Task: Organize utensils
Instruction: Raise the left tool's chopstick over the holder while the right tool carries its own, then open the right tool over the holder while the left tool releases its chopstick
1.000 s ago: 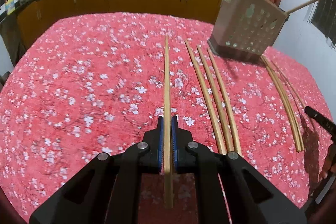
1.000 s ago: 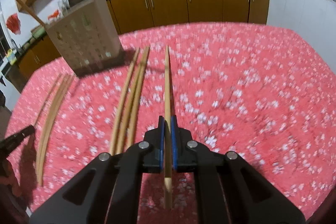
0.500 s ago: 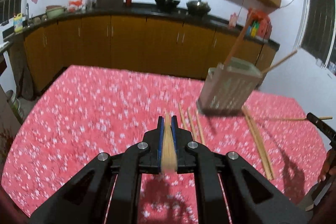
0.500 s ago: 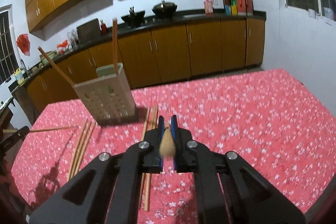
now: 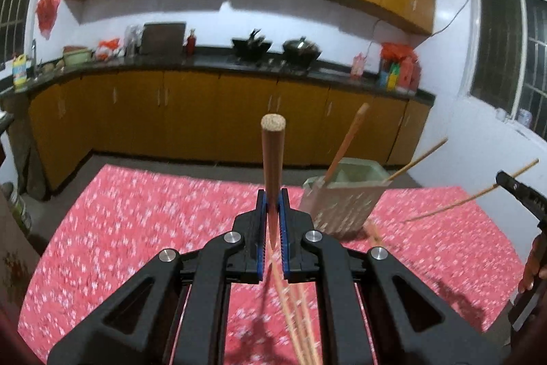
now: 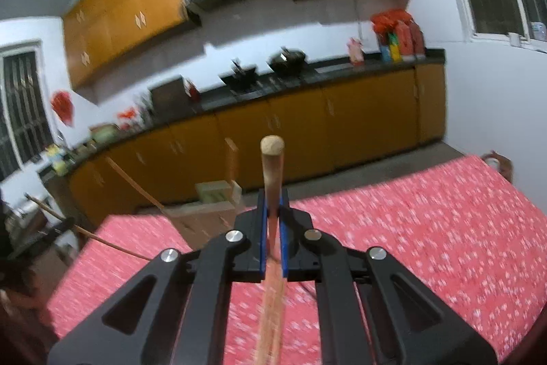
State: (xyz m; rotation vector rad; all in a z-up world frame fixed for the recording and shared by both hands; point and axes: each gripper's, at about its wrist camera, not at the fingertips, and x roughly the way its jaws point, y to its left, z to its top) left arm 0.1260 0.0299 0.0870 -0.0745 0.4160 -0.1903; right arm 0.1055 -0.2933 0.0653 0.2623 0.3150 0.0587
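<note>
Jaws of both the left gripper [image 5: 272, 207] and right gripper [image 6: 272, 211] clamp 1 chopstick [image 5: 272, 156] each [image 6: 272, 166], raised above the red floral counter [image 5: 143, 221], near the holder [image 5: 345, 194].

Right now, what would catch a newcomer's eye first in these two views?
A chopstick clamped in the left gripper, butt end up toward the camera; the right gripper holds another chopstick likewise. Beyond them, the perforated holder stands on the red floral tablecloth.
</note>
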